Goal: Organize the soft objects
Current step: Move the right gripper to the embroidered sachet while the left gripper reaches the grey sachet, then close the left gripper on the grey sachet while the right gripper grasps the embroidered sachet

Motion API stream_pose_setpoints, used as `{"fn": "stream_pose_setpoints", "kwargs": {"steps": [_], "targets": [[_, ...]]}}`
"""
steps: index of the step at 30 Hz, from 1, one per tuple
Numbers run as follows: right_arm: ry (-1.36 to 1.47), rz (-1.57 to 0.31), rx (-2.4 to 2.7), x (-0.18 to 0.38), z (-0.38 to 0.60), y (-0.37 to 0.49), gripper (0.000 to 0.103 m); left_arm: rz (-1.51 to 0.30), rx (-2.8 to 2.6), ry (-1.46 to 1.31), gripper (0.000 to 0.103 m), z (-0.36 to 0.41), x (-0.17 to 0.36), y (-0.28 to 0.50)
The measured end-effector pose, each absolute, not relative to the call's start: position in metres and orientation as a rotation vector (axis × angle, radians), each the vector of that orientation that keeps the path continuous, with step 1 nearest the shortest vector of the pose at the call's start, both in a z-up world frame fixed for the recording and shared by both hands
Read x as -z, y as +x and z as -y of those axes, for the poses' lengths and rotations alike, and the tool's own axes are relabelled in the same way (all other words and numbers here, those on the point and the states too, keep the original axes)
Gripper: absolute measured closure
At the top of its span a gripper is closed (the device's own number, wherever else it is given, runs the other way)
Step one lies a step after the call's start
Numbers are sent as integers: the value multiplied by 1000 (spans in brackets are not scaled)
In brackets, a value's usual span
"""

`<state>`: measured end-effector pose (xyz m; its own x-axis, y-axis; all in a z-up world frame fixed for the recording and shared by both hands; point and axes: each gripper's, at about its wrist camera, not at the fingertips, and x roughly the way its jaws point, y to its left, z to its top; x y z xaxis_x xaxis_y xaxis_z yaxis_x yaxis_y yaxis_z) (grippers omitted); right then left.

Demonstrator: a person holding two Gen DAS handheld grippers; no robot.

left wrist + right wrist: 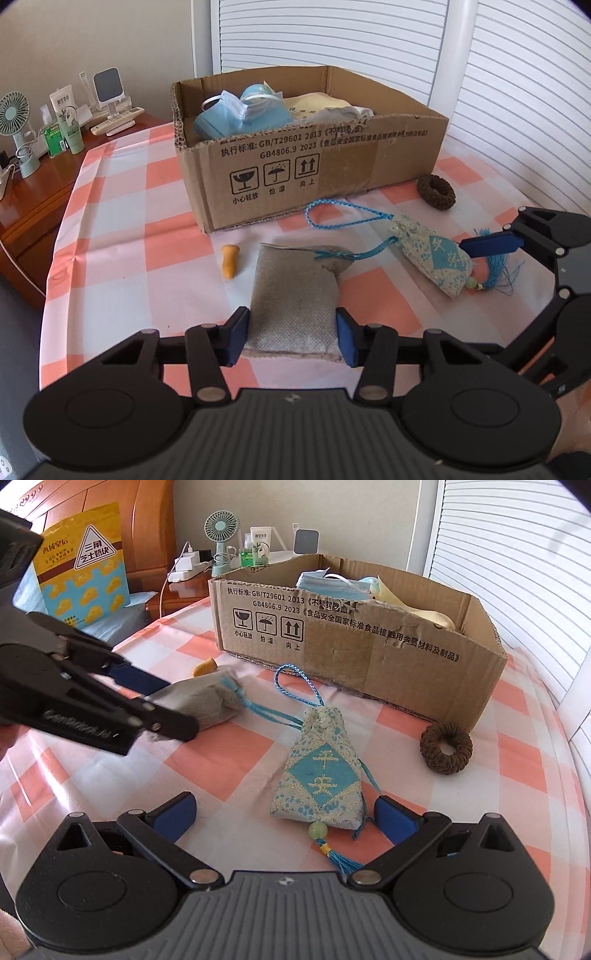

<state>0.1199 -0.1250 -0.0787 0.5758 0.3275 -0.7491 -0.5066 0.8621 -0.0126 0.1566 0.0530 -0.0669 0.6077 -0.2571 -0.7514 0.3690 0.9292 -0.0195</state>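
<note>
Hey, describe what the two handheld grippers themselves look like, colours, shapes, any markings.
Both match: the left gripper and right gripper have black linkage arms with silver rivets, round black discs either side of a ribbed grey body bearing a small white logo, and flat blue pads on the fingertips. White lettering runs along the left gripper's side in the right wrist view. No sleeves or cables are visible.

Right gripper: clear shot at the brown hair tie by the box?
Probably yes. The right gripper is open and straddles the blue sachet; the hair tie lies apart, in the open on the cloth, beside the cardboard box.
</note>
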Motion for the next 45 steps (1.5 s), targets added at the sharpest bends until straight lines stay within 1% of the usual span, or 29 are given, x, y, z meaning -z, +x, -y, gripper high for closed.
{"fn": "stream_pose_setpoints", "kwargs": {"steps": [6,8,12,15,16,17,19,24,27,29,30,32,33,34,36,38,40,41,44,45], "targets": [[-234,-820,-491,79,125,119,0,-871,389,108,53,-64,65,134],[-234,-817,-491,79,125,119,0,-874,395,99,48,-67,64,129],[-234,-820,-491,80,126,119,0,-870,402,119,44,-66,66,135],[-235,-818,-490,80,127,118,0,-860,420,147,47,-60,67,141],[-234,-820,-487,79,127,118,0,-856,425,155,55,-58,68,142],[-234,-822,-484,79,127,119,0,-855,428,164,59,-55,68,143],[-231,-829,-473,78,128,120,0,-847,424,165,61,-53,67,142],[-234,-811,-451,70,130,121,0,-859,362,64,61,-70,66,144],[-214,-779,-462,63,131,120,3,-859,346,41,61,-76,66,141],[-216,-775,-441,63,130,124,10,-859,343,35,61,-77,66,141],[-214,-783,-435,65,130,128,17,-858,343,36,61,-76,66,142],[-207,-801,-420,68,130,135,21,-857,343,35,61,-76,66,142],[-208,-806,-409,70,129,137,25,-855,344,35,61,-75,66,142],[-207,-810,-410,71,129,138,27,-854,345,34,61,-75,66,142],[-203,-810,-413,71,129,140,28,-853,346,31,61,-75,66,142],[-206,-812,-416,70,127,141,35,-852,349,30,62,-75,66,143],[-188,-821,-427,69,128,141,49,-854,350,32,62,-74,66,144],[-183,-825,-428,68,128,141,53,-855,351,35,63,-74,66,144],[-184,-836,-416,67,129,140,57,-856,357,49,67,-72,65,144],[-187,-839,-411,67,130,139,61,-856,361,51,68,-72,64,144]]}}
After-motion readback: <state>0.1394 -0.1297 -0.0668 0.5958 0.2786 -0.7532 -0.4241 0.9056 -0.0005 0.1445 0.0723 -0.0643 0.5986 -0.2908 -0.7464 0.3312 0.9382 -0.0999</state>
